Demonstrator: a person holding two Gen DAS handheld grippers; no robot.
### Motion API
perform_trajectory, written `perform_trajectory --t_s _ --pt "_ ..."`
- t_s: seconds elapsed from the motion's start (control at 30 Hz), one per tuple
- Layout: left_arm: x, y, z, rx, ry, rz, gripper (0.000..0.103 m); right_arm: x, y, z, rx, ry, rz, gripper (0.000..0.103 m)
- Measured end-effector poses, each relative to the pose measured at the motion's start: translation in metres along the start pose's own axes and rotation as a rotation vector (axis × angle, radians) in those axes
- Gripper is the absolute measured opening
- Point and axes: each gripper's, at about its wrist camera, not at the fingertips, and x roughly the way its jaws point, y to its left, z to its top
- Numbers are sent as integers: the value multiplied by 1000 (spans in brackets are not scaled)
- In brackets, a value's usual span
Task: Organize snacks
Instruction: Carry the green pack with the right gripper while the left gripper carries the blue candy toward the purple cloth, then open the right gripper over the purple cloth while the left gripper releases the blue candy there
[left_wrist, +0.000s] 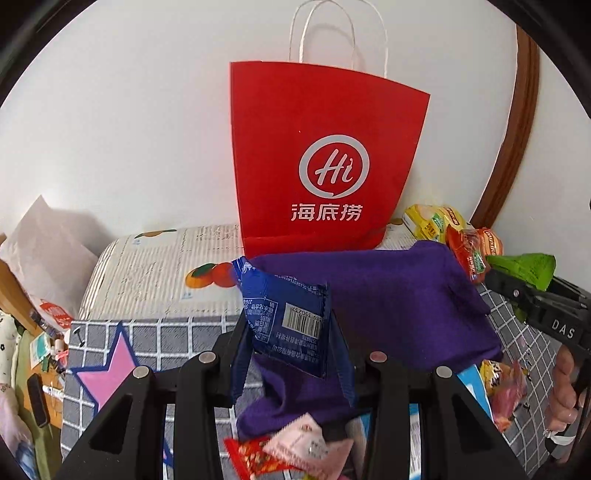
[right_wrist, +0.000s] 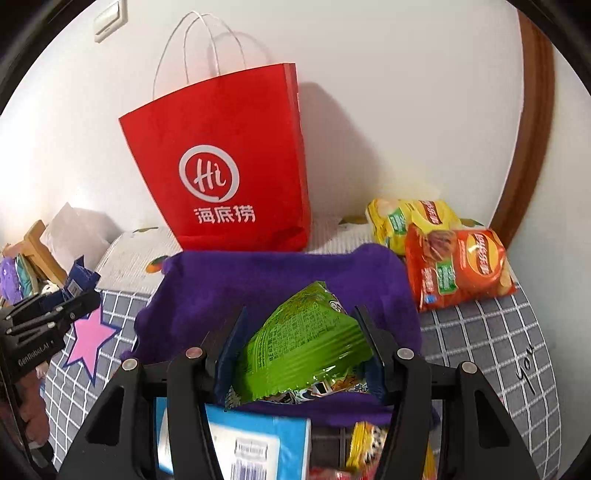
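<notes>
Both grippers loaded, lifted off the bed. Left gripper (left_wrist: 291, 347) is closed on a blue snack packet (left_wrist: 286, 317), barcode side facing the camera, held by its lower part so the top stands free above the purple cloth (left_wrist: 388, 295). Right gripper (right_wrist: 299, 350) is clamped on a green snack bag (right_wrist: 306, 343), fingers pressing in from either side; the foil bulges between them, so the grip looks firm but light enough not to crush it. Both packets hang over the cloth, which seems to be the gathering spot, or a stop on the way to the red paper bag (right_wrist: 229, 166) standing upright against the wall just behind it, handles up; I cannot see its mouth from here. Two crisp bags, one yellow (right_wrist: 402, 221) and one orange (right_wrist: 458, 266), lie together to the right of the cloth, near the wall, not yet sorted. More small wrappers sit in the near foreground under the grippers: a pink sachet (left_wrist: 306, 443), a red one beside it, and a light blue box (right_wrist: 255, 446). Surface is a bed with a grey grid cover (right_wrist: 480, 332) carrying a pink star (right_wrist: 90, 339), and a fruit-print pillow (left_wrist: 166, 266) at the head. Plain white wall, dark wooden trim curving on the right, clutter at the left bedside.
</notes>
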Motion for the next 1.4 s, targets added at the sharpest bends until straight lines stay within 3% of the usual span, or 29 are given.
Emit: perform_trajectory --t_s 0.5,0.63,0.73,1.0,1.3,1.37,1.4 --pt "70 -11 25 8 42 -19 38 64 4 27 20 41 12 56" --pt "89 -10 22 5 74 -26 38 85 -3 23 23 102 7 46" --pt "98 -6 20 -5 99 -33 38 90 -7 21 22 112 3 46" --pt "117 -1 14 -13 158 -30 38 108 0 9 -60 229 39 61" --pt "124 -6 11 -6 179 -38 38 146 21 -18 -165 423 43 60" --pt "124 -8 10 1 182 -39 38 150 22 -22 -175 427 27 46" --pt "125 -9 10 3 183 -40 38 151 22 -23 -169 424 29 44"
